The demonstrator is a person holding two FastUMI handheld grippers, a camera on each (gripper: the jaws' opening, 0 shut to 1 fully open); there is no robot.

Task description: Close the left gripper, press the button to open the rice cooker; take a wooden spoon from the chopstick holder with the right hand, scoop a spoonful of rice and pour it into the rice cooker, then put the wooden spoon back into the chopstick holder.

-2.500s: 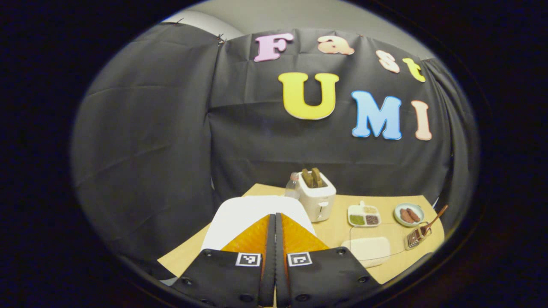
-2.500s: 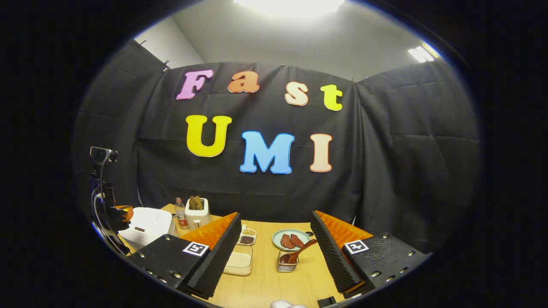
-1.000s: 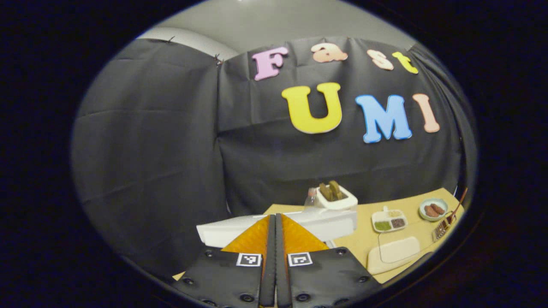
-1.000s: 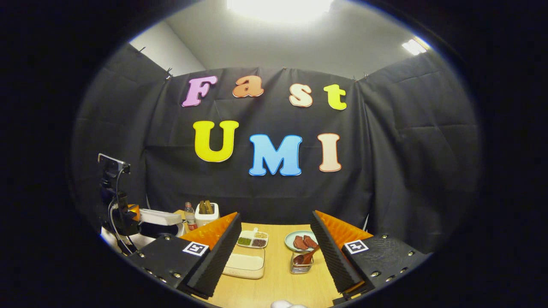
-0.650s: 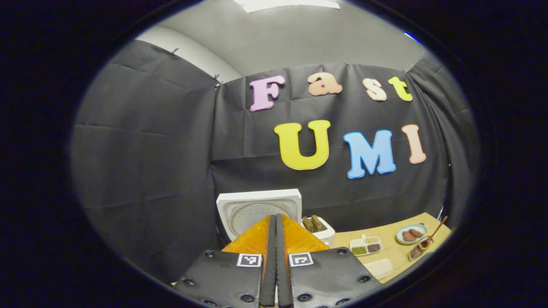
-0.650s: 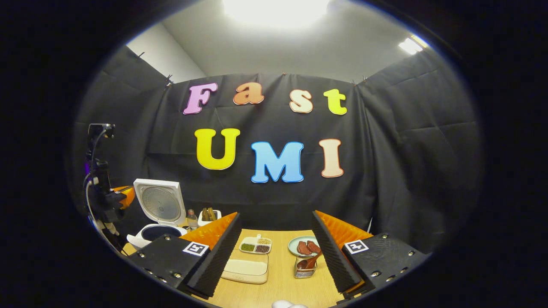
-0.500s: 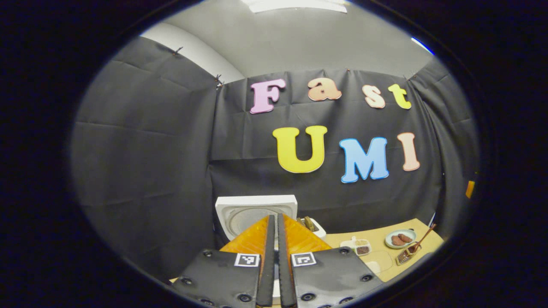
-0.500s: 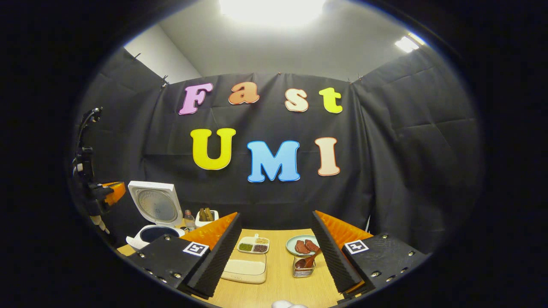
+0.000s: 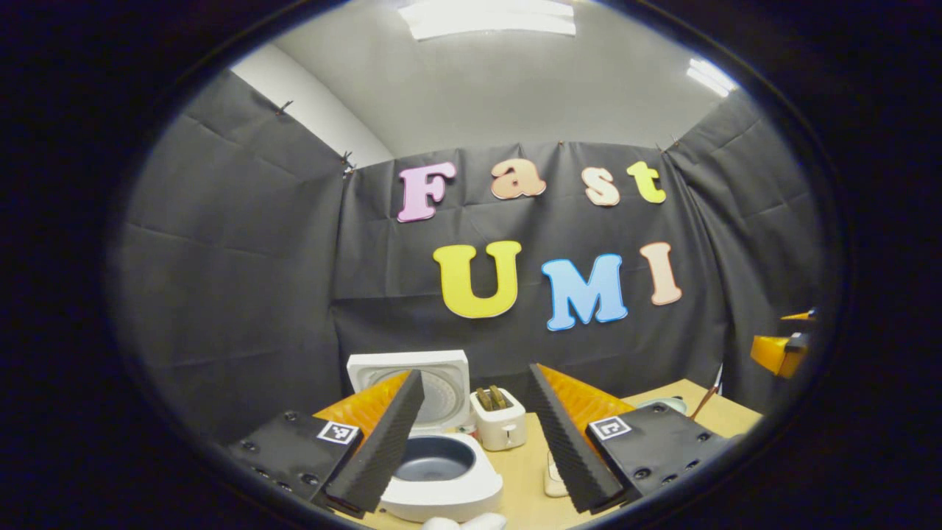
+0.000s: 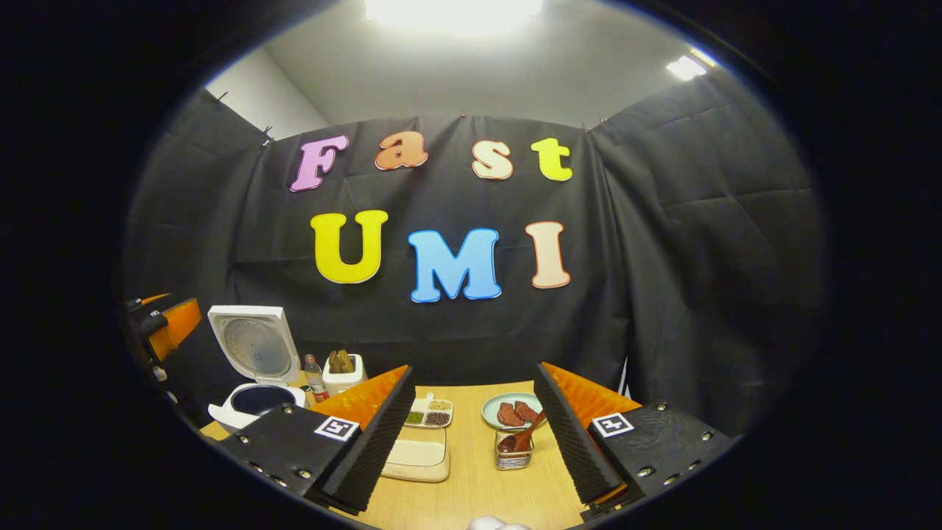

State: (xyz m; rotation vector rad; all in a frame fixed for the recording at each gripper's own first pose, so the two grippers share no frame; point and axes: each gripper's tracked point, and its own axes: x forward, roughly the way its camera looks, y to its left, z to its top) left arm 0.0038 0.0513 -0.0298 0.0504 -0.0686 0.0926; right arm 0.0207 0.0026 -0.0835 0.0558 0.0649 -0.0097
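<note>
Cooker (image 9: 441, 478) sat at bottom centre of the left gripper view, lid (image 9: 412, 379) flipped up, pot dark inside. Left gripper (image 9: 475, 442) was spread wide, holding nothing. Right gripper (image 10: 471, 434) was spread too; spoon (image 10: 524, 436) stuck out of the holder (image 10: 513, 453) between its fingers, on the table (image 10: 478, 486).

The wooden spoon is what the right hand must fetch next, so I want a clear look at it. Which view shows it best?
The right gripper view: the wooden spoon stands tilted in the chopstick holder, ahead between the open fingers. In the left gripper view, just a thin handle pokes up at the far right.
</note>
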